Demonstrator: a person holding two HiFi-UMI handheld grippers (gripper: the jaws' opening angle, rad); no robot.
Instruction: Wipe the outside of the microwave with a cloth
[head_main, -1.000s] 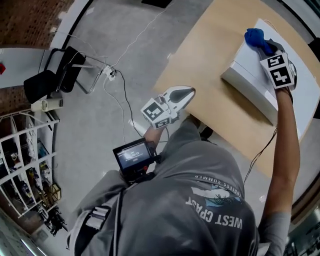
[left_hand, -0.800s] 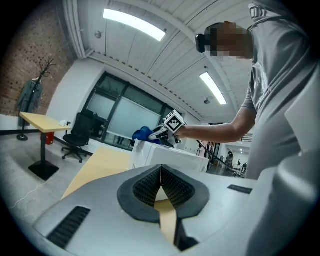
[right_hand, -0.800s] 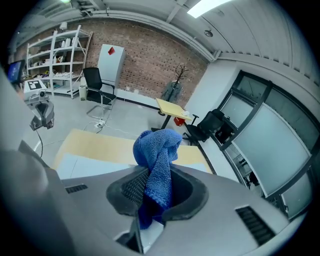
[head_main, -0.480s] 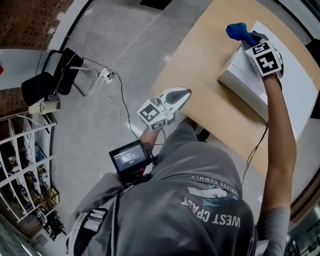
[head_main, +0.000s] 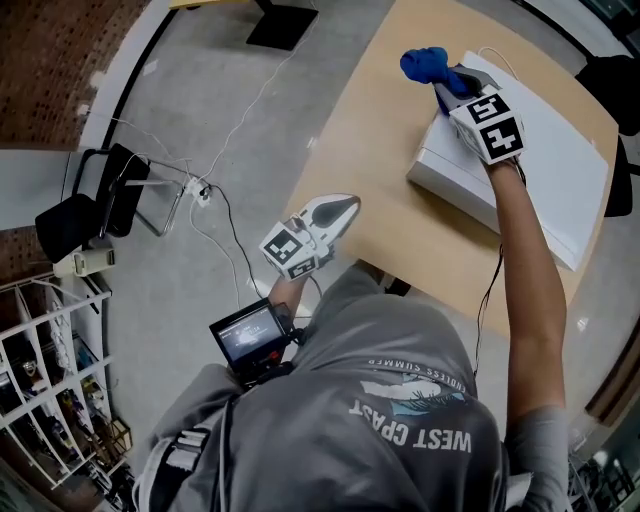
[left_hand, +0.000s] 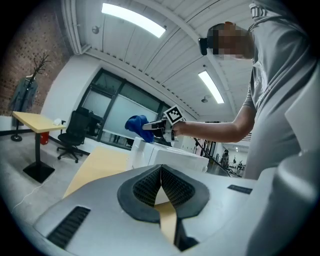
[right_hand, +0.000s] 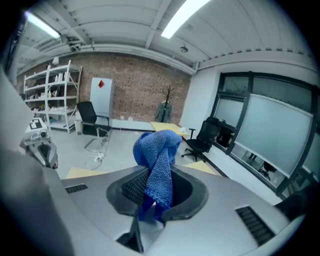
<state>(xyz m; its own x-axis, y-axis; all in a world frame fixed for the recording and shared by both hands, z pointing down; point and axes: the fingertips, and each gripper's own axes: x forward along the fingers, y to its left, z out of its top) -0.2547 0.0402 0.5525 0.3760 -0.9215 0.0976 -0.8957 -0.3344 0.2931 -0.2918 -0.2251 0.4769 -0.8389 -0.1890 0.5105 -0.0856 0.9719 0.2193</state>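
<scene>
In the head view the white microwave (head_main: 530, 165) lies on the wooden table (head_main: 400, 230) at the upper right. The blue cloth (head_main: 423, 64) bunches out past the microwave's far left corner, with my right gripper (head_main: 443, 84) shut on it. In the right gripper view the cloth (right_hand: 159, 165) hangs pinched between the dark pads. My left gripper (head_main: 338, 208) hovers shut and empty at the table's near left edge. In the left gripper view its jaws (left_hand: 161, 181) press together, and the microwave (left_hand: 170, 156) and cloth (left_hand: 136, 125) show ahead.
On the grey floor left of the table are a black chair (head_main: 95, 195), cables with a power strip (head_main: 196, 188) and a white shelf rack (head_main: 40, 385). A small screen (head_main: 249, 335) hangs at the person's waist. Another desk (left_hand: 31, 120) and an office chair (left_hand: 75, 132) stand farther off.
My right gripper has carried the cloth off the microwave's top, left past its far corner, lifting a little and rolling. The left gripper has stayed put, shut.
</scene>
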